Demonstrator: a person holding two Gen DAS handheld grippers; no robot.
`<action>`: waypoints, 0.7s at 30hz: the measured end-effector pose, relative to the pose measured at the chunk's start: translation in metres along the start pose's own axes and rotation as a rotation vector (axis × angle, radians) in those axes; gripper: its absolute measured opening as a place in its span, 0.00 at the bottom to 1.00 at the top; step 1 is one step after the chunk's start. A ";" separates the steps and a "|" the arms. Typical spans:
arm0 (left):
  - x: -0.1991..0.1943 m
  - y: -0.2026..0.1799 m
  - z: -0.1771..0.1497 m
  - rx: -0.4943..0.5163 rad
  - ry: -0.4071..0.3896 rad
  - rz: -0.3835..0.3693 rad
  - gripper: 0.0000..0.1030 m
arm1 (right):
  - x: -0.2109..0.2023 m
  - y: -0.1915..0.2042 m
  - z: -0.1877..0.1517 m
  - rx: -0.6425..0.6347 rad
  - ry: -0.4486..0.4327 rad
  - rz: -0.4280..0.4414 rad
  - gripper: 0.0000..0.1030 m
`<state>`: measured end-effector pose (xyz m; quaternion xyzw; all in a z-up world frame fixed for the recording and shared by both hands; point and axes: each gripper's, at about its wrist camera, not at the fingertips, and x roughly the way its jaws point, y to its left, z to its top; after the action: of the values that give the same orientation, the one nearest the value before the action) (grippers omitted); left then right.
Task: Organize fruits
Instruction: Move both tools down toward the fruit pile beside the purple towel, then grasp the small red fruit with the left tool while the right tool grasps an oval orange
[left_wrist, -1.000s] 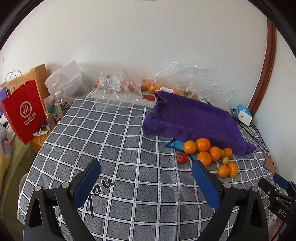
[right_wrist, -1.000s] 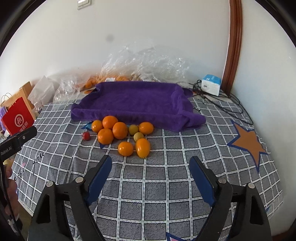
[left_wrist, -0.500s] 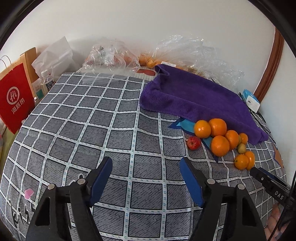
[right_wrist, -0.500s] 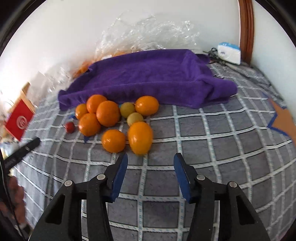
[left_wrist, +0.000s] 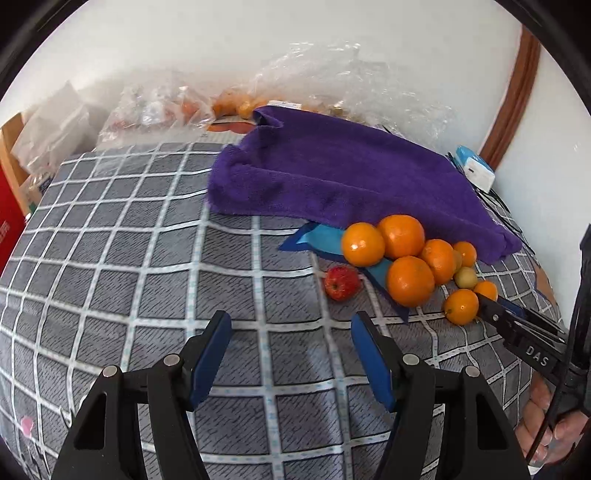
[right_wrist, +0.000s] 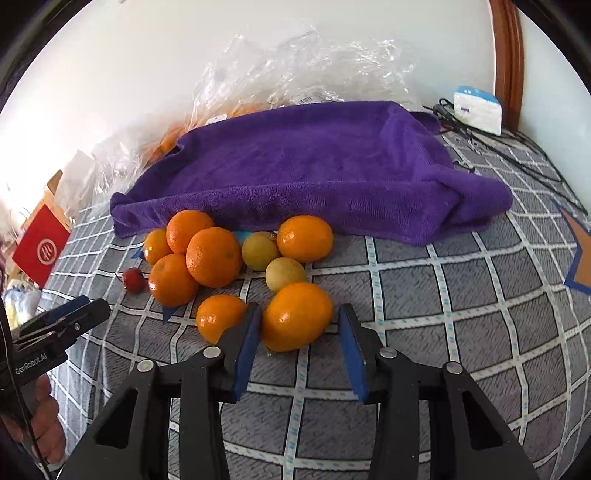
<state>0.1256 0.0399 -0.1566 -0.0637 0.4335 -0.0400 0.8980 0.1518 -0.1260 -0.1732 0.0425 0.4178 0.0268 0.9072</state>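
Front orange (right_wrist: 297, 315): glossy, slightly oval, smooth-skinned; seen between the blue pads of the right tongs (right_wrist: 300, 336), left pad touching or nearly so, right pad apart.
Fruit heap (right_wrist: 213, 257): round oranges, two dull yellow-green fruits (right_wrist: 260, 250) and a small red fruit (left_wrist: 342, 282), set close together on the desk in front of the towel.
Right tongs: partly spread around the orange, not clamped.
Left tongs (left_wrist: 291, 347): spread wide, nothing held, over bare cloth left of the heap.
Purple towel (right_wrist: 317, 166): plush, rumpled.
Desk cloth (left_wrist: 122, 258): grey, white-gridded.
Plastic bags (right_wrist: 295, 62): clear, crinkled, by the wall.
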 end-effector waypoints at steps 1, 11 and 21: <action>0.002 -0.003 0.002 0.009 0.003 -0.006 0.63 | 0.001 0.001 0.001 -0.010 -0.004 -0.011 0.38; 0.028 -0.019 0.017 0.011 -0.026 -0.062 0.48 | -0.014 -0.010 -0.010 -0.060 -0.022 -0.075 0.38; 0.023 -0.008 0.016 -0.043 -0.068 -0.163 0.22 | -0.009 -0.021 -0.010 -0.019 -0.028 -0.054 0.39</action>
<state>0.1524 0.0304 -0.1637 -0.1194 0.3968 -0.1016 0.9044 0.1387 -0.1469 -0.1743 0.0227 0.4058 0.0056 0.9136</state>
